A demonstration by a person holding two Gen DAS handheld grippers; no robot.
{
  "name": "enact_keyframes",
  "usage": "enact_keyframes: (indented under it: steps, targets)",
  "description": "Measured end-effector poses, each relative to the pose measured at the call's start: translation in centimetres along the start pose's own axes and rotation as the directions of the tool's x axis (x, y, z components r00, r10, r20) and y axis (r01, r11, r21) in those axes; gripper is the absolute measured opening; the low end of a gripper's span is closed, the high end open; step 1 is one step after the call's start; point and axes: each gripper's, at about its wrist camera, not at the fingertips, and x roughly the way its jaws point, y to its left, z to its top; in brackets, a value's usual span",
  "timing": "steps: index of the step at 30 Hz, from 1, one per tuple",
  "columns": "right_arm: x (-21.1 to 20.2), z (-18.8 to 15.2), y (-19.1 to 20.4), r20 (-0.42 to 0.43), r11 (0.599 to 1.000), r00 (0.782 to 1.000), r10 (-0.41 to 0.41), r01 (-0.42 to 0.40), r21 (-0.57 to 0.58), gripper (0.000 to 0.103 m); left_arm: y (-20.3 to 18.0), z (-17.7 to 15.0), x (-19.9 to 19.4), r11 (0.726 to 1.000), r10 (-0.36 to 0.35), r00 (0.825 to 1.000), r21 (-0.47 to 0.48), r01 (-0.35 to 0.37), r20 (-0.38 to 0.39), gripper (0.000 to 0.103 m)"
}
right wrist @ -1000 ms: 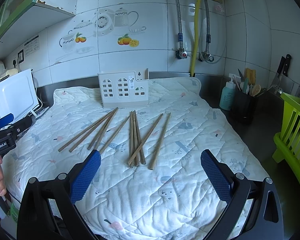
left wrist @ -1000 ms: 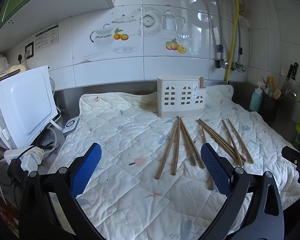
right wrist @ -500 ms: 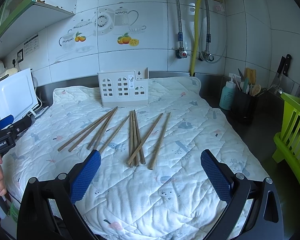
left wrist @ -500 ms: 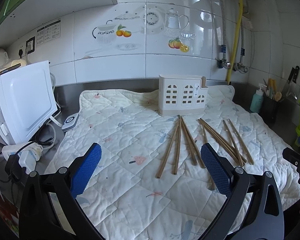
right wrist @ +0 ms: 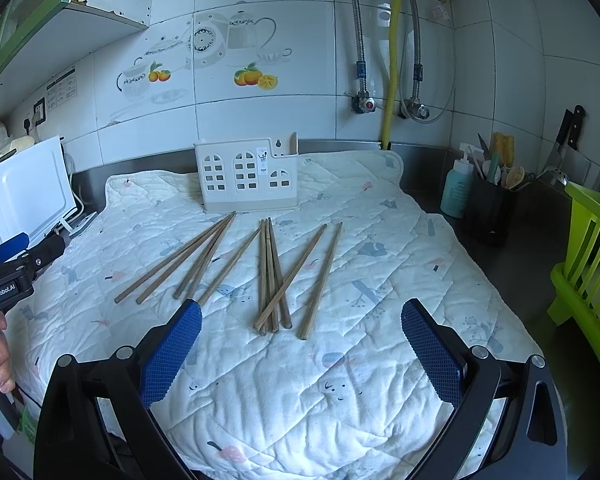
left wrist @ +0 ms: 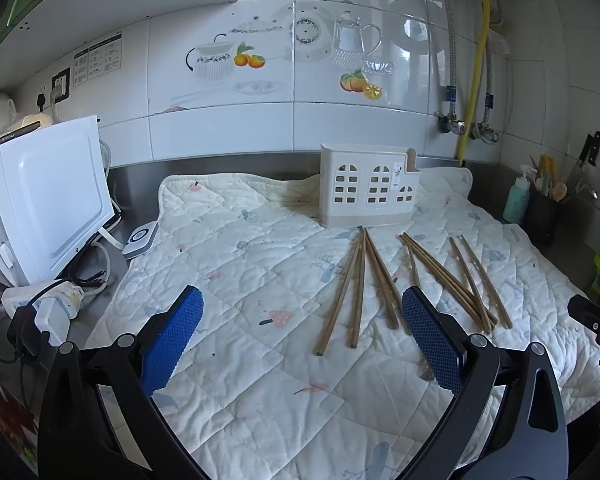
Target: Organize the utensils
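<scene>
A kitchen counter is covered by a white quilted mat [right wrist: 380,360] printed with small pastel figures. Near the mat's back edge, close to the tiled wall, stands a cream plastic utensil holder [right wrist: 246,176] with window-shaped cutouts, upright and apparently empty. In front of it, across the middle of the mat, about ten wooden chopsticks [right wrist: 270,276] lie loose, some fanned apart, some crossing one another. The right gripper [right wrist: 300,344] hovers over the mat's front edge, its blue-padded fingers [right wrist: 172,354] spread wide and holding nothing. The left gripper [left wrist: 300,338] hovers likewise toward the mat's left front, fingers spread, empty. The chopsticks look light, stiff and thin, and smooth enough to roll or slip; the soft mat should let a finger get under them. A sensible hold is across a stick's middle, or at the thicker near ends, choosing one lying clear of the crossings.
</scene>
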Motion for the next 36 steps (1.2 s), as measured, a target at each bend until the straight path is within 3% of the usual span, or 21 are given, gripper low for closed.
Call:
enact_keyframes:
  steps: [13, 21, 24, 36]
  targets:
    - [0.8, 0.1, -0.8, 0.006, 1.000, 1.000, 0.000, 0.000, 0.021, 0.096, 0.5, 0.1, 1.3, 1.000, -0.001, 1.000, -0.015, 0.001, -0.011, 0.098]
    - [2.9, -0.9, -0.7, -0.043, 1.000, 0.999, -0.005, 0.006, 0.020, 0.094, 1.4, -0.9, 3.7, 0.999, -0.017, 0.997, -0.049, 0.013, -0.077, 0.098]
    - [3.9, -1.1, -0.5, -0.066, 1.000, 0.998, 0.000, 0.001, 0.014, 0.081, 1.4, -1.4, 4.7, 0.999, -0.016, 0.995, -0.049, 0.011, -0.099, 0.098]
    - [7.5, -1.3, 1.6, -0.134, 1.000, 0.991, 0.026, -0.024, 0.017, 0.061, 2.1, -2.4, 7.7, 0.998, -0.035, 0.986, -0.053, 0.027, -0.163, 0.097]
